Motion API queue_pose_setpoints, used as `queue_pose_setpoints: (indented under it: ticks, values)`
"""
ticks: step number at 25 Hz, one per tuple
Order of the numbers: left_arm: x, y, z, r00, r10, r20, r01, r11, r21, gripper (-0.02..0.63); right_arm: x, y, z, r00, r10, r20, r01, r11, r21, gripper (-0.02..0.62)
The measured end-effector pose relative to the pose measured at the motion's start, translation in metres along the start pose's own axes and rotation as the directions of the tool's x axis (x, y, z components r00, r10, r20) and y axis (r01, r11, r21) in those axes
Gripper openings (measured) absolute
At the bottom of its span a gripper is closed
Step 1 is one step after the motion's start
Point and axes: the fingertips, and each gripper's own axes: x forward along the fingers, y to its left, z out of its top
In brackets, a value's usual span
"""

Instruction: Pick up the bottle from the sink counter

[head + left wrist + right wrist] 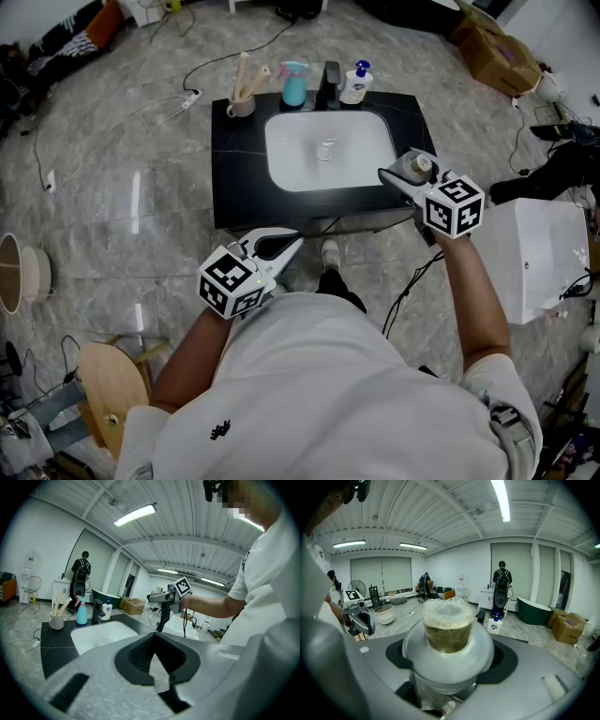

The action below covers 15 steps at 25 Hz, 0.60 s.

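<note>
Bottle (447, 632) sits clamped between the right gripper (405, 170) fingers (539, 667) — upright, clear cap on top, brownish band under it, wide pale shoulder filling the gap. Fingers stand fairly wide, one on each side of the body, both pressed on it. Head view puts it over the front right corner of the black worktop (239, 178), just past the rim of the white basin (291, 159). Left gripper view shows the right gripper raised above the worktop edge, so the bottle looks lifted off the surface, not resting on it. Just behind the grip is its marker cube (455, 208), with the forearm running back to the person

Left gripper (293, 244) is held low in front of the person's body, off the front edge of the worktop, well apart from the bottle. Its fingers are together at the tips with nothing between them — only floor shows through the slot behind the tips

Back of the worktop, in a row: cup with wooden sticks (242, 101), teal spray bottle (293, 86), black tap (330, 84), white pump bottle (355, 85). All well apart from both grippers
</note>
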Motion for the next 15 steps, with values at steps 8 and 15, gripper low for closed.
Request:
queue_pose_setpoints:
  ticks: [8, 15]
  values:
    - [0.005, 0.006, 0.005, 1.000, 0.007, 0.000, -0.007, 1.000, 0.000, 0.005, 0.004, -0.009, 0.003, 1.000, 0.004, -0.003, -0.004, 1.000, -0.006, 0.351]
    - [0.010, 0.016, 0.009, 1.000, 0.022, -0.003, -0.022, 1.000, -0.011, 0.005, 0.012, -0.022, 0.005, 1.000, 0.011, -0.011, -0.011, 1.000, -0.011, 0.351]
